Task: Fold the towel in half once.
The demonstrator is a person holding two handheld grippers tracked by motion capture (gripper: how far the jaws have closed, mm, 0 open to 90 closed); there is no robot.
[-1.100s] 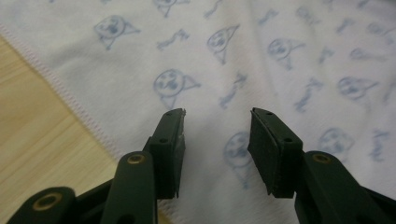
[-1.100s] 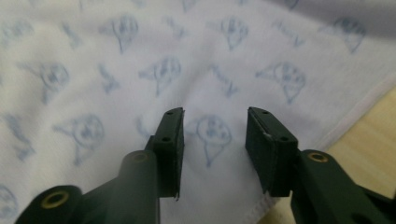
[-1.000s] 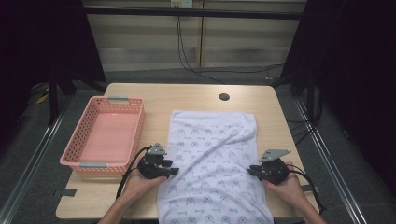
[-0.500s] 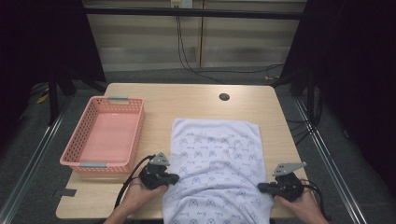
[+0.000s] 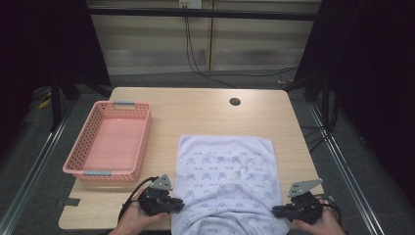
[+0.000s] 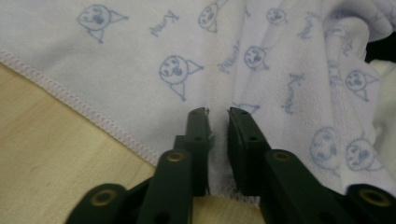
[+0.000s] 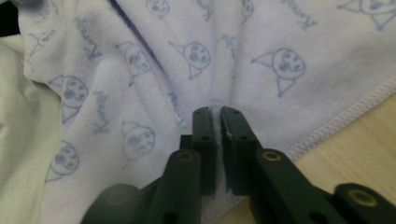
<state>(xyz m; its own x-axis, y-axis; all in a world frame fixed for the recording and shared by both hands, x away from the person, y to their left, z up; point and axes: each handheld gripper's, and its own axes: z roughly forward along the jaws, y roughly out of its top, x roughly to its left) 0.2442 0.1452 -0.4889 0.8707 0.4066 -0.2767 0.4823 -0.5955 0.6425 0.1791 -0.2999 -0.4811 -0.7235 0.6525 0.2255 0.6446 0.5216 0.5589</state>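
Note:
A white towel [image 5: 225,181] printed with small blue faces lies flat on the wooden table [image 5: 205,112], and its near end hangs over the front edge. My left gripper [image 5: 181,204] is at the towel's near left hem. In the left gripper view its jaws [image 6: 218,114] have just been opening and stand a little apart, with the towel [image 6: 140,56] edge loose between them. My right gripper [image 5: 275,211] is at the near right hem. Its jaws [image 7: 215,112] have also just been opening, but a thin fold of towel [image 7: 280,37] still stands pinched between the pads.
An empty pink plastic basket [image 5: 80,147] stands on the left part of the table. A small dark hole [image 5: 235,102] sits near the far edge. Bare wood lies beyond the towel, and dark floor and cables surround the table.
Both hands have drawn back toward the near edge, dragging the towel with them. Its far edge now lies closer to me and more cloth hangs over the front.

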